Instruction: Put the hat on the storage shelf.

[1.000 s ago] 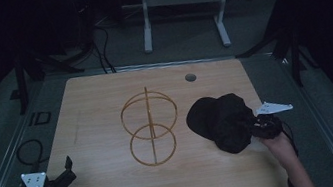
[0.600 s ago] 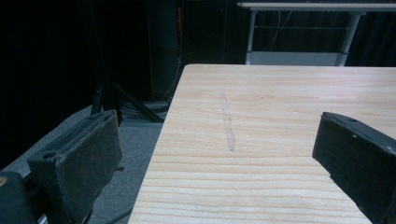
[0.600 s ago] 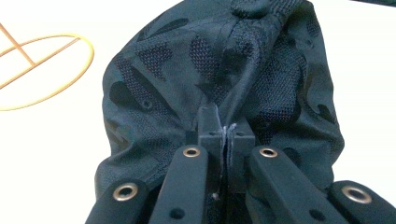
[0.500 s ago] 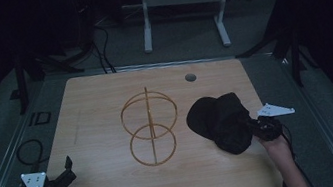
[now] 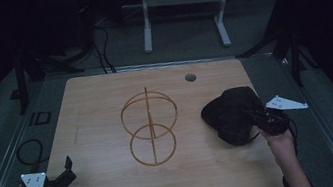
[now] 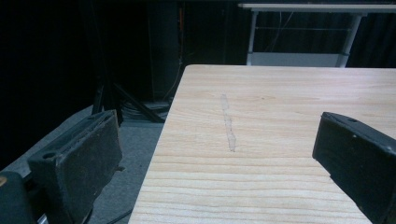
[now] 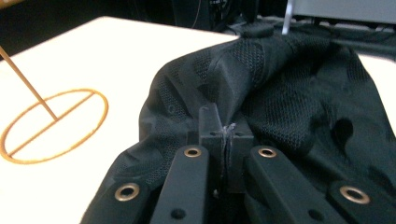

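One black cap [image 5: 234, 115] lies on the counter's [image 5: 105, 103] right side, w/ right gripper [image 7: 224, 140] fingers clenched on its fabric edge; one gold wire stand [image 5: 150, 126] at centre, 2 rings; left gripper [image 5: 63, 175] at near-left corner, fingers spread, nothing btwn them.

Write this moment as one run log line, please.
right tongs: shut on black mesh cap | left tongs: open, over near-left table edge | gold wire stand: upright, mid light wooden table, bare
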Demonstrator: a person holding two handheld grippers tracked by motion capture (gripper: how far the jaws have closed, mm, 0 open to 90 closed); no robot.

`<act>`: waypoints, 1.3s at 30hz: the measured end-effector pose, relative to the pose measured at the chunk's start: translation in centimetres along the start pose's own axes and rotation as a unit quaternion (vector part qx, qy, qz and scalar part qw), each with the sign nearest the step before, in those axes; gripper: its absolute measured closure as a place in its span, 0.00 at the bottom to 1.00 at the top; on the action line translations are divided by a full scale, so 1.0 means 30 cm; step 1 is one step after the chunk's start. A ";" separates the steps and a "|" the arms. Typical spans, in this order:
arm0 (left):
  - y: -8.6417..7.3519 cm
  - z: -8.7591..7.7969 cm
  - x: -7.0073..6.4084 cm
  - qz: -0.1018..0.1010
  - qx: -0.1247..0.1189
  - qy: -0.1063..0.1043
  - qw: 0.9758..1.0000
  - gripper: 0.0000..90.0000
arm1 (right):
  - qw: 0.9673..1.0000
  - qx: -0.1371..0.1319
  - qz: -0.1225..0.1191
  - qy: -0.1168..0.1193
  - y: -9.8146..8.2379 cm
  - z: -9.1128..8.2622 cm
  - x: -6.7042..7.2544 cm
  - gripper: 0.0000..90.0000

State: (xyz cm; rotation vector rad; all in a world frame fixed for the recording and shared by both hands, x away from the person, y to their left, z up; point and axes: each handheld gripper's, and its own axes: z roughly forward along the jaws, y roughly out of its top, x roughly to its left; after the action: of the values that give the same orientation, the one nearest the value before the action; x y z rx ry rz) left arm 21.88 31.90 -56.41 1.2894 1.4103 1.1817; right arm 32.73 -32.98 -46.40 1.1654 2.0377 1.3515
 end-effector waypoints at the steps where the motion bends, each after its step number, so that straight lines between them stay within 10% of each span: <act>1: 0.000 0.000 0.000 0.000 0.000 0.000 1.000 0.02 | 1.000 -0.006 0.000 0.001 0.010 -0.008 0.001 0.98; 17: 0.000 0.000 0.002 -0.002 0.000 -0.002 1.000 0.02 | 0.996 -0.085 -0.037 0.004 0.255 -0.121 0.064 0.98; 39: 0.001 0.000 0.003 -0.003 0.002 -0.003 1.000 0.02 | 0.982 -0.170 -0.084 0.013 0.558 -0.228 0.208 0.98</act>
State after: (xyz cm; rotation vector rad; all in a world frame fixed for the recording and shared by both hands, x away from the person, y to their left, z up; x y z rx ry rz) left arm 21.88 32.00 -56.40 1.2902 1.4115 1.1708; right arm 31.13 -28.60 -27.84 0.8113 1.7847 1.5571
